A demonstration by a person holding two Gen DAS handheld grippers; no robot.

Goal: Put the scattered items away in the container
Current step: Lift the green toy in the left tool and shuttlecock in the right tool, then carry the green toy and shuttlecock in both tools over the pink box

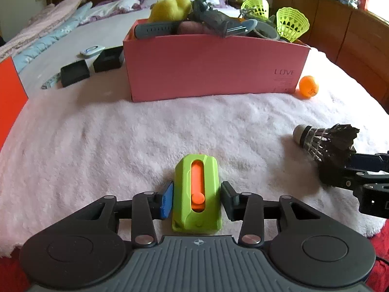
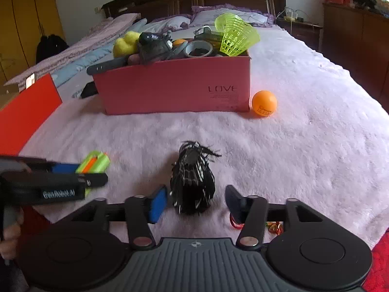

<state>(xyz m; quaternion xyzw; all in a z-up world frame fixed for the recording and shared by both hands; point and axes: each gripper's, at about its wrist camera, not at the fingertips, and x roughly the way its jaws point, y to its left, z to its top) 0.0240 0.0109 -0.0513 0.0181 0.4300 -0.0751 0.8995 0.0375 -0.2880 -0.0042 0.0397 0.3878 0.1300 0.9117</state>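
Note:
A green toy with an orange slider lies on the pink blanket between the fingers of my left gripper, which touch or nearly touch its sides. It also shows in the right wrist view. A black shuttlecock lies between the open fingers of my right gripper, with a gap on the right side; it also shows in the left wrist view. The pink box marked LOVE stands ahead, heaped with items. An orange ball lies right of it.
Two black boxes and a small white device lie left of the pink box. An orange-red panel stands at the left. Yellow-green shuttlecocks stick out of the box. Wooden cabinets line the right wall.

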